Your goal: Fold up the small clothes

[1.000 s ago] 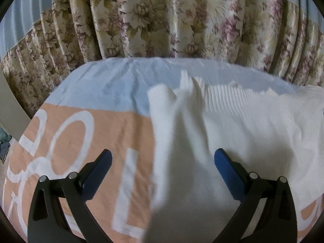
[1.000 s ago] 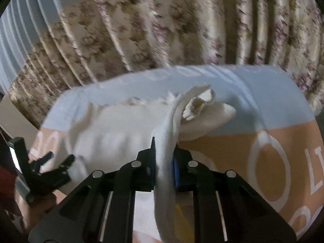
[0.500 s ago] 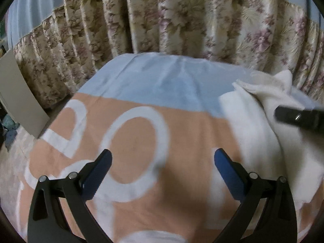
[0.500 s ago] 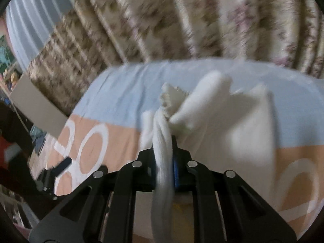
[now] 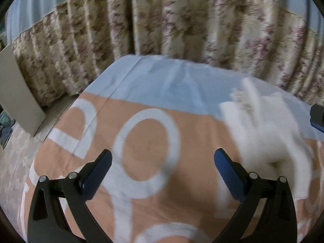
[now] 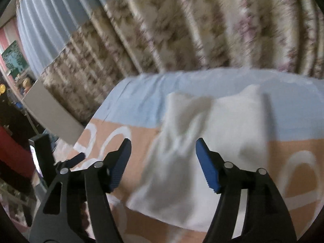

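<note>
A small white knit garment (image 6: pixel 204 141) lies folded over on the bed cover (image 6: pixel 137 105). It also shows at the right of the left wrist view (image 5: pixel 269 133), blurred. My right gripper (image 6: pixel 163 160) is open and empty just above the garment's near left part. My left gripper (image 5: pixel 162 168) is open and empty over the orange part of the cover (image 5: pixel 141 141), left of the garment. The tip of the right gripper (image 5: pixel 318 117) shows at the right edge of the left wrist view.
The cover is light blue at the far end and orange with large white letters nearer. Floral curtains (image 5: pixel 182 26) hang close behind the bed. A grey board (image 5: pixel 18 93) leans at the left by the floor. The left gripper (image 6: pixel 66 162) shows at the left of the right wrist view.
My right gripper has opened and let go of the white garment, which now lies on the cover. My left gripper has swung further left, away from the garment.
</note>
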Motion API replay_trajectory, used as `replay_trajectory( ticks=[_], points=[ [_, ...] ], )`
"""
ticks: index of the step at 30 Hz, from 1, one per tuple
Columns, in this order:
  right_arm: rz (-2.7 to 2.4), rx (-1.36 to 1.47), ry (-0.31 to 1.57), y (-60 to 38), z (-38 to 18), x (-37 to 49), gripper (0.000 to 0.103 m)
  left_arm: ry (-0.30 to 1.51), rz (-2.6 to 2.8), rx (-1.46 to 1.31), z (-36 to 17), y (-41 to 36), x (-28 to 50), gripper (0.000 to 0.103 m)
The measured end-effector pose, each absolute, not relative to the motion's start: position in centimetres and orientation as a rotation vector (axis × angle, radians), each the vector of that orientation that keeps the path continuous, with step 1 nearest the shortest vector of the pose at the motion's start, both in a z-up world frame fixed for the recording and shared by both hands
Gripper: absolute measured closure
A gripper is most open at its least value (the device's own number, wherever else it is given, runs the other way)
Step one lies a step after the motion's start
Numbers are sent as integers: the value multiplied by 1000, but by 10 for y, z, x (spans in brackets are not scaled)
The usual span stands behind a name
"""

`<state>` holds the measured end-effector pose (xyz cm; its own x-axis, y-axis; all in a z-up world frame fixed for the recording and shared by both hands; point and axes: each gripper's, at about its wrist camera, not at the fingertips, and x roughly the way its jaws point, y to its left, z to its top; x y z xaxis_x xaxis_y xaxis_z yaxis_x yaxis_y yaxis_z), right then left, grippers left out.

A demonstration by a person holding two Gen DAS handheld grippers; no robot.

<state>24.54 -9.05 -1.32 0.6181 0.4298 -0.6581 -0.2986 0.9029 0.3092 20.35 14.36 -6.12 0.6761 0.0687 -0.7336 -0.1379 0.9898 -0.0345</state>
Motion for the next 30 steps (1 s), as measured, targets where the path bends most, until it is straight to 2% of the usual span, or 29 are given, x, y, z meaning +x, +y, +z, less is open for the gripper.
replay_trajectory(
  ticks=[6,9,12,14,17,19,24,27,30],
  points=[
    [304,190,831,-160,-30,229,36,766,-11,-134,-26,93,186,2],
    [276,209,845,-183,-41,218,35,771,-92,-103,-25,58,181,2],
    [260,223,871,-202,-52,207,35,870,-45,16,-60,32,192,2],
    [250,203,888,-209,-60,201,35,964,7,-19,-91,40,196,2],
    [246,162,910,-215,-71,193,34,965,29,-28,-109,48,178,1],
    [242,153,912,-221,-76,193,34,917,11,-43,-100,48,165,2],
    [244,190,893,-231,-75,204,33,778,-48,-64,-37,42,158,2],
    [254,201,882,-229,-69,220,31,736,-54,-45,-7,37,189,2],
    [262,190,869,-221,-62,239,30,784,-13,-34,-19,40,237,2]
  ],
)
